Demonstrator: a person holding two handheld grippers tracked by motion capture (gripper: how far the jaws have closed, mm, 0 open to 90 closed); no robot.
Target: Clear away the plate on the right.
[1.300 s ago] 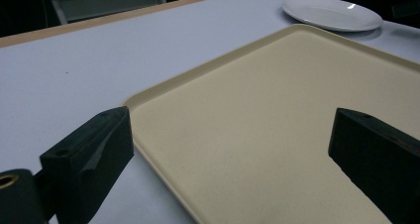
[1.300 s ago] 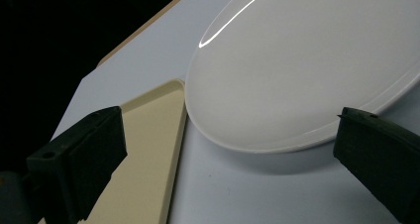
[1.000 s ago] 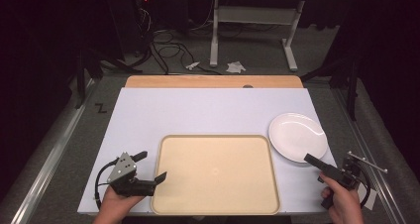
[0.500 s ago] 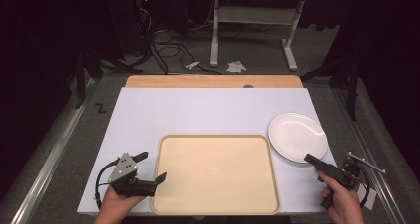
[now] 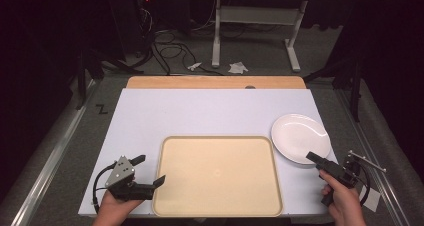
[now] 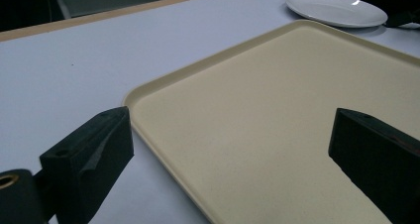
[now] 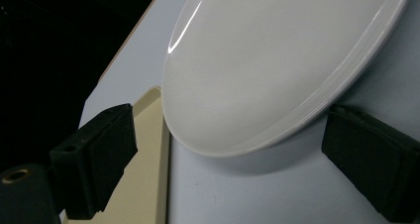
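The plate (image 5: 300, 137) at three o'clock looks glazed and glossy, white, catching bright glints. The tray (image 5: 217, 175) at six o'clock is beige plastic, matt, faintly grainy. The table (image 5: 200, 113) carries a smooth, dull white top, with a bare wood strip (image 5: 215, 82) along twelve o'clock. The left gripper (image 6: 233, 149) shows matt black jaws and a brass-looking eyelet.
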